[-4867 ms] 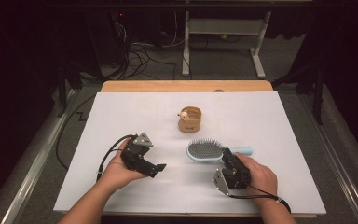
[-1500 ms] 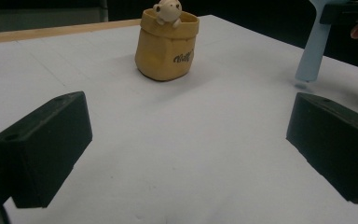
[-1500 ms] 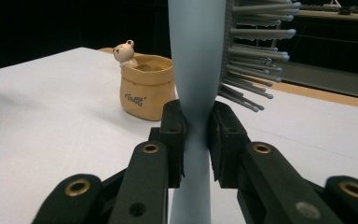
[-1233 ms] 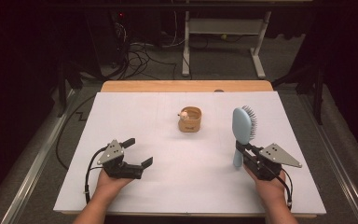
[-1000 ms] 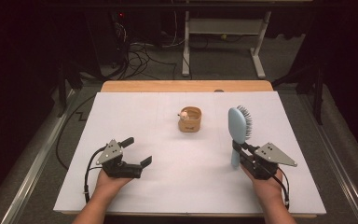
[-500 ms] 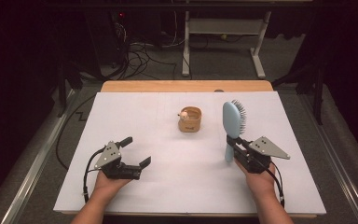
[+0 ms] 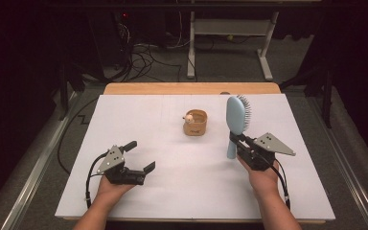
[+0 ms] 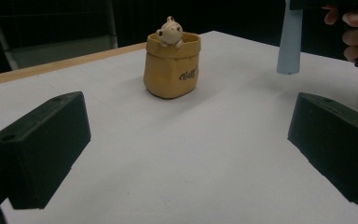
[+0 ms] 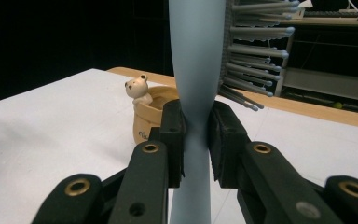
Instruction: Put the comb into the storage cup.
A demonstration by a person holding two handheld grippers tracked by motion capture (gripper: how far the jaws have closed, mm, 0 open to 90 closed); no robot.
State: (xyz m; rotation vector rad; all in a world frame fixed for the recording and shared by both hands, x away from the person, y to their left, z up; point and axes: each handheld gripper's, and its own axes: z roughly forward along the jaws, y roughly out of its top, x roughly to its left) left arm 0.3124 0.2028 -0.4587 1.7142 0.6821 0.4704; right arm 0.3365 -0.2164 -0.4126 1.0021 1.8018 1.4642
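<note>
Right gripper [image 7: 237,143], right of centre in the high view, is clamped on the handle of a light blue hairbrush [image 7: 236,117], held upright above the white table [image 7: 172,201], bristles facing right. Left gripper [image 7: 139,155], lower left, rests on the table with jaws wide apart and nothing between them. A tan pot [image 8: 171,65] at upper centre carries a small bear figure [image 8: 169,31] on its rim and dark cursive lettering, not legible.

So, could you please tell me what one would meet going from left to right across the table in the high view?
Left tool → small tan pot with a bear figure → light blue hairbrush, held upright → right tool.
</note>
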